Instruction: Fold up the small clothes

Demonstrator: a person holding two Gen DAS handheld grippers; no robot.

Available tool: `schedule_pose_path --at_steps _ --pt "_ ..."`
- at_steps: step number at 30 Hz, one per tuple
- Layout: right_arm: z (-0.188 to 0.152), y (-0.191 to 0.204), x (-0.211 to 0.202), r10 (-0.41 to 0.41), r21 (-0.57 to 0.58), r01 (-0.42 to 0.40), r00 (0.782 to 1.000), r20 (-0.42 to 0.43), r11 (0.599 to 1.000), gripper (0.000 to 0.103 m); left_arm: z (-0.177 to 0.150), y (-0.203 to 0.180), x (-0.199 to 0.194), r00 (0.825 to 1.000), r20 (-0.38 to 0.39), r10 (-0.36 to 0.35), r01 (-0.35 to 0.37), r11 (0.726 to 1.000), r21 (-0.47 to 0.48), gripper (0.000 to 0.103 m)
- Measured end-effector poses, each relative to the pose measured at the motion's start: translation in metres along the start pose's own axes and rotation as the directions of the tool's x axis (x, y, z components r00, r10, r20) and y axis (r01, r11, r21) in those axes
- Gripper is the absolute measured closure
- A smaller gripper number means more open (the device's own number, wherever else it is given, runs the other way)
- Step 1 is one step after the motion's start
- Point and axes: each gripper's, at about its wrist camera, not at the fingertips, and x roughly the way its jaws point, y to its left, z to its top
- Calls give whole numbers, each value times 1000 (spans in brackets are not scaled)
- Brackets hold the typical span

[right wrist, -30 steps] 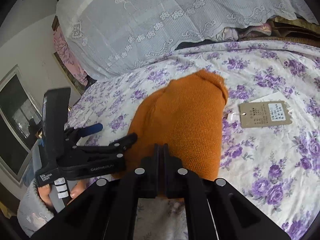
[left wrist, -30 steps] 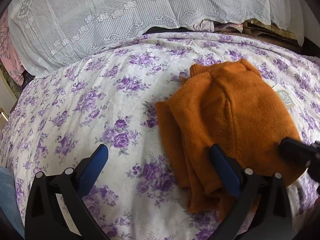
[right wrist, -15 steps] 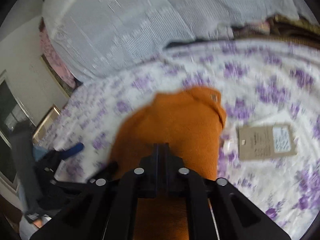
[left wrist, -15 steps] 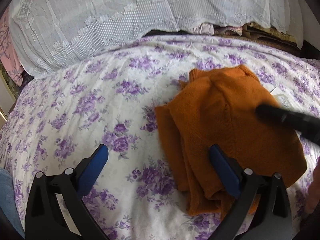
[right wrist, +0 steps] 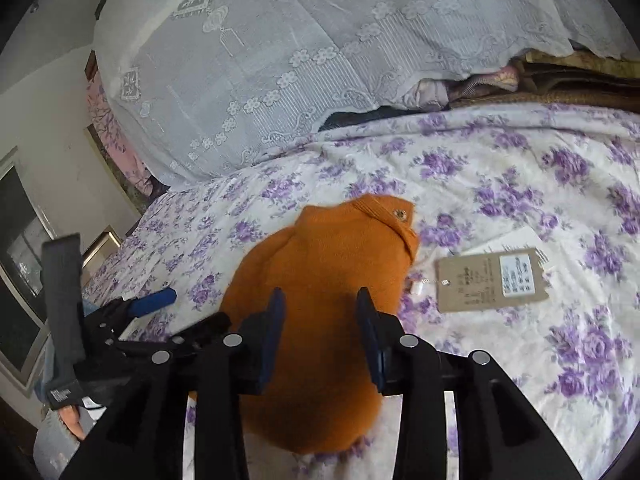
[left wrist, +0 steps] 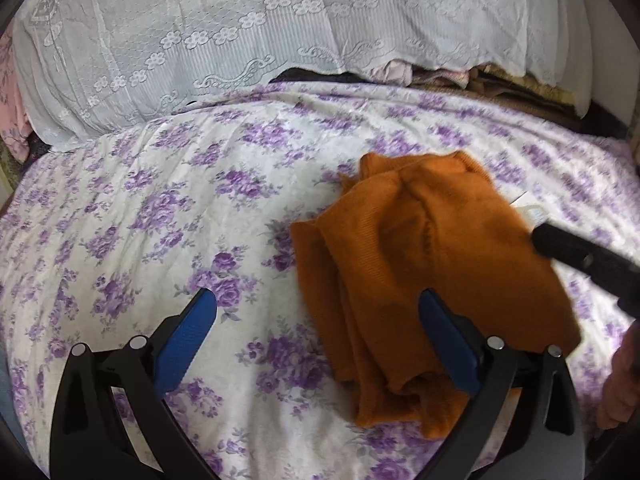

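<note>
An orange knitted garment point(left wrist: 432, 264) lies folded in a loose bundle on the purple-flowered bedsheet point(left wrist: 140, 200). Its cardboard tag point(right wrist: 492, 280) rests on the sheet to its right. My left gripper point(left wrist: 316, 300) is open wide, low over the sheet at the garment's left edge, its right finger above the orange fabric. My right gripper point(right wrist: 320, 300) hovers over the garment's point(right wrist: 332, 240) near part; its jaws are opening and the pads press on nothing, with the knit showing in the gap. In the left wrist view one black right finger point(left wrist: 580, 256) crosses the garment's right edge.
A white lace cover point(left wrist: 280, 20) drapes a big heap along the back of the bed, with stacked fabrics point(right wrist: 560, 80) to its right. A wall and a window frame point(right wrist: 24, 264) lie beyond the bed's left side. A person's hand point(left wrist: 616, 392) shows at the lower right.
My right gripper, shut before, now has its jaws apart and has shifted a little over the garment. The left gripper stays open in about the same place.
</note>
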Motion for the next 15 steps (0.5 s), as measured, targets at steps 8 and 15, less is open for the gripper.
schedule_pose_path --at_steps 8,15 --pt "-11 -7 11 -17 16 18 999 -31 1000 40 -6 11 36 965 -173 -199 179 976 -122 4" --pt "-10 -35 7 134 209 -130 991 -4 969 32 -7 28 37 913 -151 -379 334 907 -257 5"
